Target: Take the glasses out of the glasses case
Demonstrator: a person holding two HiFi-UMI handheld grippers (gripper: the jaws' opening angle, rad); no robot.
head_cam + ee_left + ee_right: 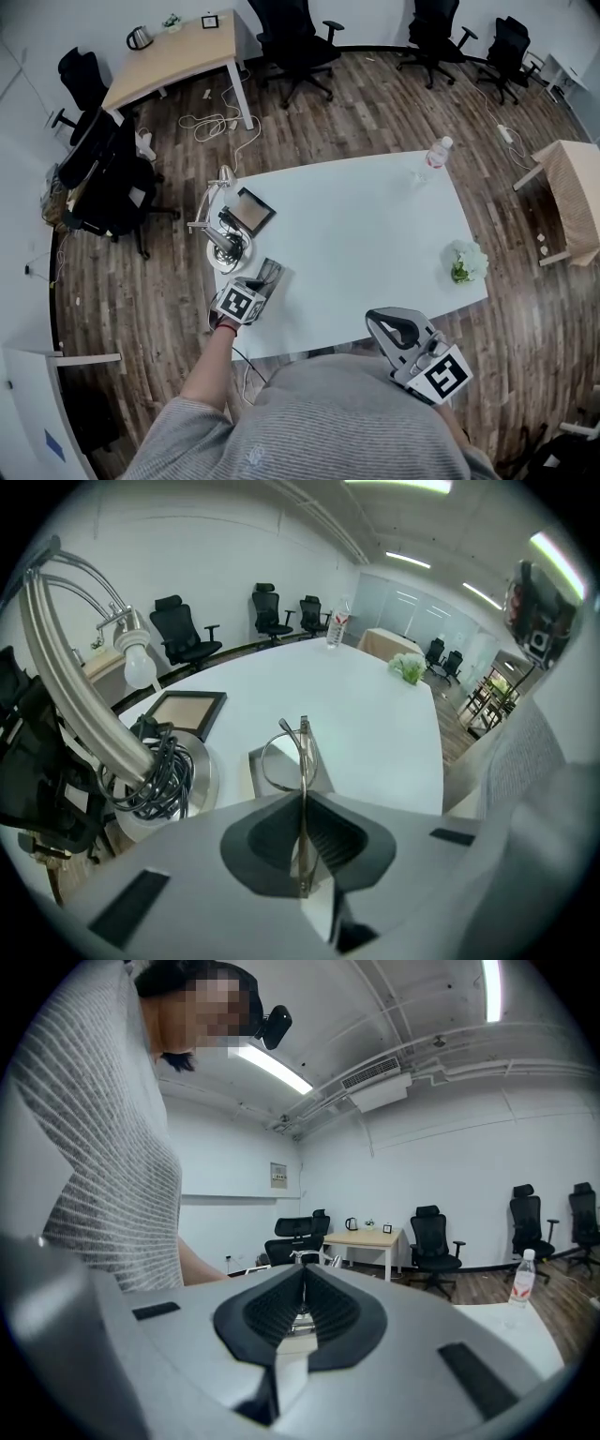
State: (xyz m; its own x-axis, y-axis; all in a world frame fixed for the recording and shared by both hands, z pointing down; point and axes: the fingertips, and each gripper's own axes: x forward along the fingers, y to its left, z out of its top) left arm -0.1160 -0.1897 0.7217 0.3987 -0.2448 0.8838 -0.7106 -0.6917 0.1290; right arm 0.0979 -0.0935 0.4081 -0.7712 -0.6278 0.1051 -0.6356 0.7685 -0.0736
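At the table's [375,234] near edge, the right gripper [302,1279] hangs beside the person's torso with its jaws pressed together on nothing. At the near left corner, the left gripper [302,803] points steeply down, pinching the glasses [304,747] by their thin metal frame over the glasses case [262,778]. Farther along the left edge stand a cable-wound lamp base [159,780] and a picture frame [183,712].

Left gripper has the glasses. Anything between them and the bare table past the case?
Nothing visible. The left gripper is shut on the glasses over the open case; the table beyond lies bare. The lamp base with its coiled cable stands off to the side.
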